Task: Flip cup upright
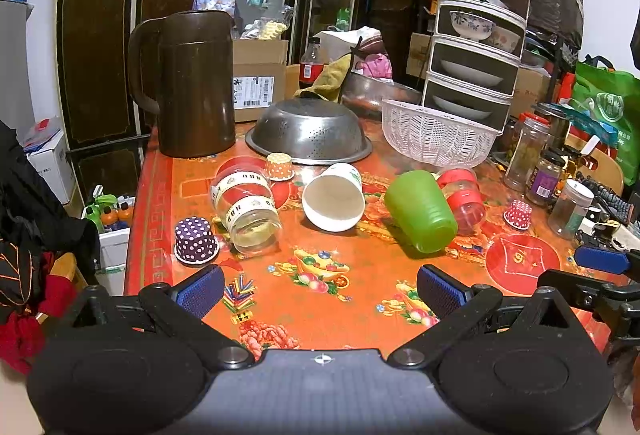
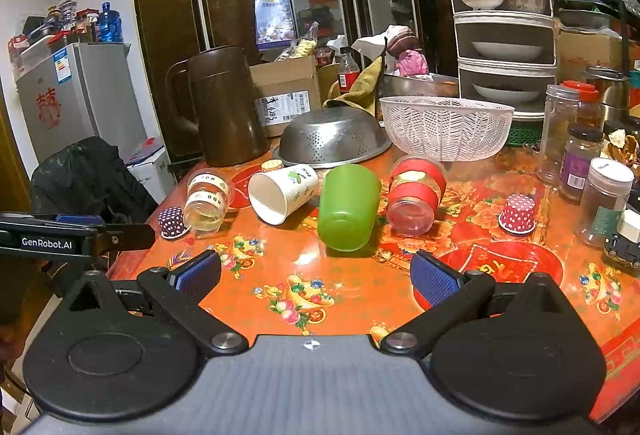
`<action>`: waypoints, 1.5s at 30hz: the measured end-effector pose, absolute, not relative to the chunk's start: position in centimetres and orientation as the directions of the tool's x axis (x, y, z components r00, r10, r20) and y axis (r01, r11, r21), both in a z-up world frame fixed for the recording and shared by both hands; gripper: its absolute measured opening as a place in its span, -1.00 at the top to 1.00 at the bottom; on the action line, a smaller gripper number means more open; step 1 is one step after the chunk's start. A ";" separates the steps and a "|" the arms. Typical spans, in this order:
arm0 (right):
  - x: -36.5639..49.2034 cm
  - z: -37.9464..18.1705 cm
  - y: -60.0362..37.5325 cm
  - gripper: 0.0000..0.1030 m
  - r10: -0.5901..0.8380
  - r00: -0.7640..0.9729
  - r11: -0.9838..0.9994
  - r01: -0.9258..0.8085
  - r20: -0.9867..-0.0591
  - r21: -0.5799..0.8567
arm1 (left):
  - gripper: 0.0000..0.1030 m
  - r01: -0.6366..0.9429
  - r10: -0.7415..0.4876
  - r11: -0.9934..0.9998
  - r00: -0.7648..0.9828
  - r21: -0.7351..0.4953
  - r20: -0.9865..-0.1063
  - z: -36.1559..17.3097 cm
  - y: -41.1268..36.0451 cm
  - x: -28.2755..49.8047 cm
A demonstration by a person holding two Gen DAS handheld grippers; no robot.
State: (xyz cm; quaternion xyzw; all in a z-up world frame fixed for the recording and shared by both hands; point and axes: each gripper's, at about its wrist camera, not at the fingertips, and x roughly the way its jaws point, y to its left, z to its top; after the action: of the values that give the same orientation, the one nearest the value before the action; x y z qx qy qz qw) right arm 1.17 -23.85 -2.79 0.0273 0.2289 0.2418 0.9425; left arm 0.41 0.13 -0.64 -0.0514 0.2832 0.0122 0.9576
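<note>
Several cups lie on their sides on the red patterned table [image 1: 360, 299]: a clear cup with a lettered band [image 1: 246, 209] [image 2: 208, 201], a white paper cup [image 1: 334, 197] [image 2: 280, 191], a green plastic cup [image 1: 420, 211] [image 2: 348, 207] and a clear cup with red bands [image 1: 462, 199] [image 2: 414, 197]. My left gripper [image 1: 320, 289] is open and empty, nearer than the white cup. My right gripper [image 2: 316, 279] is open and empty, just short of the green cup.
Small dotted paper cups stand upside down: purple [image 1: 195, 240], orange [image 1: 279, 166], red [image 2: 518, 214]. Behind are a brown jug [image 1: 192, 83], an overturned steel colander [image 1: 310, 131], a white basket [image 2: 446, 127], a dish rack [image 1: 480, 23] and jars [image 2: 604, 201] at the right.
</note>
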 end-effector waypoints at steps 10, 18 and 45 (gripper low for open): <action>1.2 -2.8 -23.8 -0.98 0.482 0.772 0.874 -0.454 -0.414 0.171 | -1.00 -0.062 0.000 0.994 0.834 -0.094 -0.552 -0.7 0.1 0.5; 1.0 -2.7 -23.8 -0.98 0.483 0.775 0.874 -0.453 -0.409 0.173 | -1.00 -0.061 -0.001 0.994 0.836 -0.096 -0.549 -0.6 0.2 0.4; 1.1 -2.2 -24.0 -0.98 0.488 0.774 0.872 -0.455 -0.403 0.181 | -1.00 -0.064 0.005 0.994 0.830 -0.088 -0.557 -0.6 0.1 0.4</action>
State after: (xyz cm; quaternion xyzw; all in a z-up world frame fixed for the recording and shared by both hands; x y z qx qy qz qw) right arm 1.13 -24.04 -2.16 0.0364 0.2240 0.2505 0.9412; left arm 0.39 0.13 -0.55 -0.0515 0.2906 0.0181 0.9553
